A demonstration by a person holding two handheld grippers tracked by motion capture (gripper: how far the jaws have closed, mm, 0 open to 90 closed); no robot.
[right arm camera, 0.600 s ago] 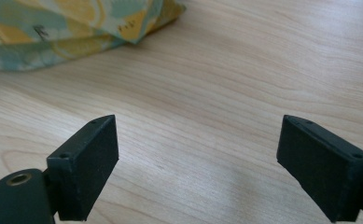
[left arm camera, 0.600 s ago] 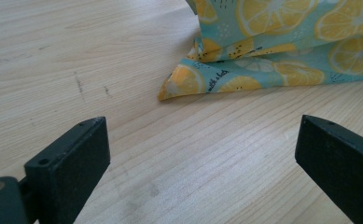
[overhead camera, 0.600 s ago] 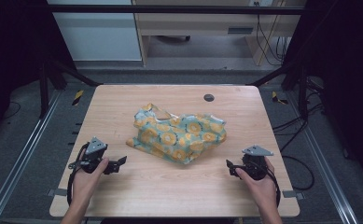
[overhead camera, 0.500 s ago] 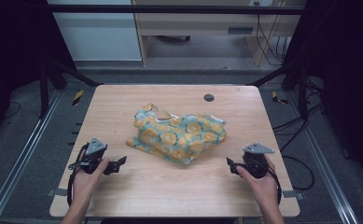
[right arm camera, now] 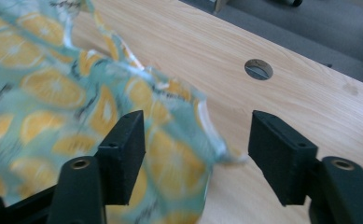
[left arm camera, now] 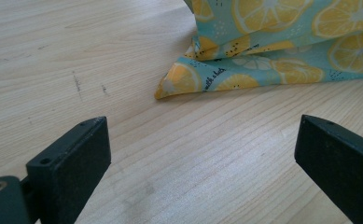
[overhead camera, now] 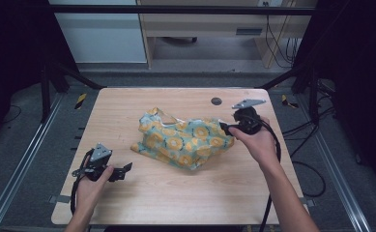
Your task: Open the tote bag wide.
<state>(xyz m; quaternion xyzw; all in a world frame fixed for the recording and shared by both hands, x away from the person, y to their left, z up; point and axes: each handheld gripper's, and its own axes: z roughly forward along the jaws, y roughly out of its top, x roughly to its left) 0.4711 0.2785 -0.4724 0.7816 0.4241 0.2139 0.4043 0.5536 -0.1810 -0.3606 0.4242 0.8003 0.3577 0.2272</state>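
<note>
Cloth (right arm camera: 76, 107) edge blurs between the right hand-held gripper (right arm camera: 198, 140) jaws.

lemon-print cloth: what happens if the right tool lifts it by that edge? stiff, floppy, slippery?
Likely floppy: the lemon-print cloth lies crumpled in soft folds, so it should drape and trail. Probably light, since its thin edge curls up between the right tool's open jaws. Probably little sliding on the wooden table until lifted; it may unfold.

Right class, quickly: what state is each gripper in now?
Left gripper: open, holding nothing.
Right gripper: open, the cloth's edge between its jaws, not clamped.
</note>
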